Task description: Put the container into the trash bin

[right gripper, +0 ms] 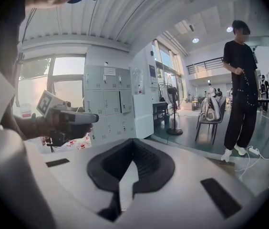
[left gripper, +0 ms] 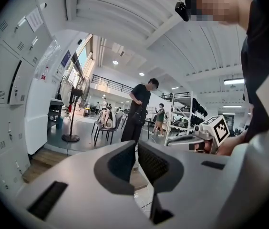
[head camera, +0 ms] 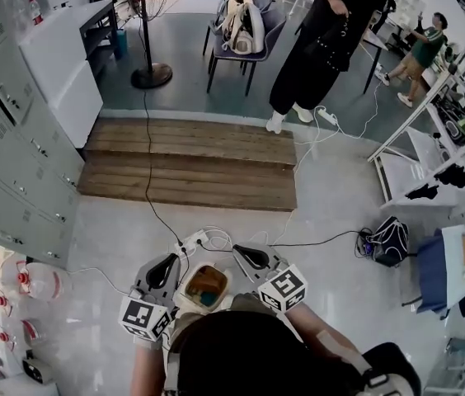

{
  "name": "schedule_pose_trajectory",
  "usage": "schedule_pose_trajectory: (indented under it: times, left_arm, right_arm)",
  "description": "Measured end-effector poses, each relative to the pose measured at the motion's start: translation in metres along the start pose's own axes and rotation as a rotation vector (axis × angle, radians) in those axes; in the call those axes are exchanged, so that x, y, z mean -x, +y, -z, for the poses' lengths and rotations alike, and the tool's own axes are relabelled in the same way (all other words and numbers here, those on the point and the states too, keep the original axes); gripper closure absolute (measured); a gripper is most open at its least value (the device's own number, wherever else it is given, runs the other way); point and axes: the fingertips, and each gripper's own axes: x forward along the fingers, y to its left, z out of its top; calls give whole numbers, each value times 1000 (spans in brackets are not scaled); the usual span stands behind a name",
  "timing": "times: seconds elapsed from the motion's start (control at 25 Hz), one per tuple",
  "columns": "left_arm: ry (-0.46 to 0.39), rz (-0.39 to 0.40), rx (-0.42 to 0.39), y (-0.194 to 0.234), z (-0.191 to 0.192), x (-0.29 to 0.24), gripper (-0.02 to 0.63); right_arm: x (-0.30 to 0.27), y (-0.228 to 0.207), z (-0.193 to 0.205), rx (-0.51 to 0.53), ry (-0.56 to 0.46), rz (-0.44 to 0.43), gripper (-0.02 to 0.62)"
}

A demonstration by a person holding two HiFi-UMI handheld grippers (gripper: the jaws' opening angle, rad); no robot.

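The container [head camera: 204,288] is a beige takeaway tub with brown and teal contents. In the head view it hangs close to my body, between the two grippers. My left gripper [head camera: 166,269] is at its left edge and my right gripper [head camera: 249,258] at its right edge. In the right gripper view the jaws of the right gripper [right gripper: 133,149] are shut on a thin white strip of the container's rim [right gripper: 127,185]. In the left gripper view the pads of the left gripper [left gripper: 136,149] meet, and the rim there is hard to make out. The other hand's gripper [left gripper: 206,137] shows at the right.
Ahead lie a power strip with cables [head camera: 193,239] and a wooden step [head camera: 191,163]. Grey lockers [head camera: 10,155] line the left. A person in black [head camera: 323,48], a chair with a bag [head camera: 245,23] and a fan stand [head camera: 150,74] are beyond. A black bag [head camera: 389,242] lies at the right.
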Motion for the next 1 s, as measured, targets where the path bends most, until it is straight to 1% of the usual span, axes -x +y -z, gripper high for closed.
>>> schedule_pose_trajectory:
  times: [0.36,1.0]
  left_arm:
    - [9,7,10,5,6,21,597]
    - [0,9,28,1,12,47,597]
  right_arm:
    - [-10,28,8,-10,17,-9,580]
    - [-4,46,9,-16,23,-10,580]
